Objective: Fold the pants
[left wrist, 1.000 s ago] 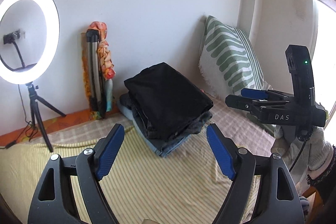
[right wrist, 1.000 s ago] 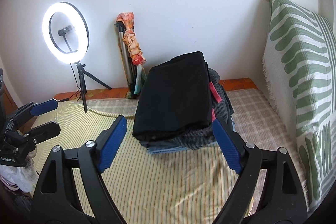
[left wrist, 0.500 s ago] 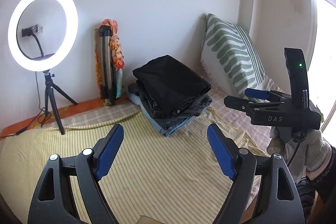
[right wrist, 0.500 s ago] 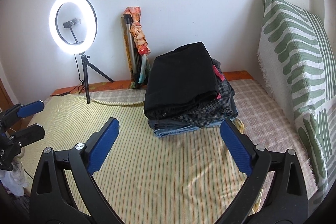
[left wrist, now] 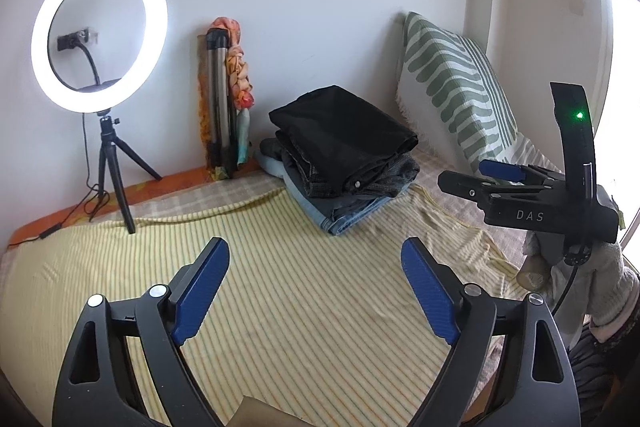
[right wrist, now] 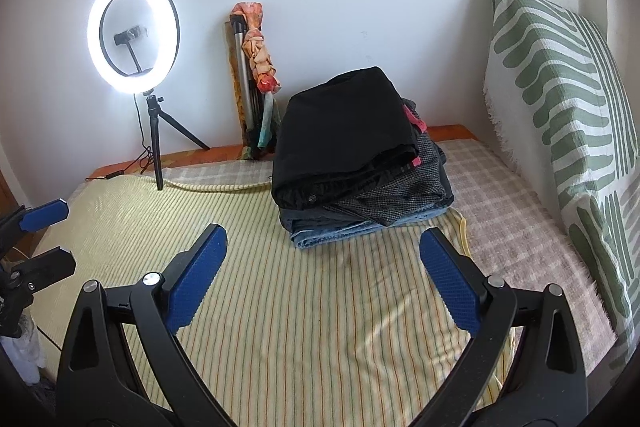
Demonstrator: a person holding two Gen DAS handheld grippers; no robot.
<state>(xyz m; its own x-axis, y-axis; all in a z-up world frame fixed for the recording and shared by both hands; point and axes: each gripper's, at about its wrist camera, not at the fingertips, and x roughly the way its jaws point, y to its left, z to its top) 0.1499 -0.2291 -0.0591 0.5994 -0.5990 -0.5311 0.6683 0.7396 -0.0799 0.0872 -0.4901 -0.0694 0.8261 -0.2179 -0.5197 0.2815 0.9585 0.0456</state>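
Observation:
A stack of folded pants lies at the far side of the yellow striped blanket, black pair on top, grey checked and blue denim below. It also shows in the right wrist view. My left gripper is open and empty, well back from the stack. My right gripper is open and empty too, also short of the stack. The right gripper shows from the side in the left wrist view. The left gripper shows at the left edge of the right wrist view.
A lit ring light on a tripod stands at the back left by the wall. A folded tripod with a floral cloth leans on the wall. A green-patterned pillow stands along the right. Checked bedding lies under the blanket.
Both grippers have pulled back from the stack of folded pants, which looks smaller and farther now. Both stayed open and empty.

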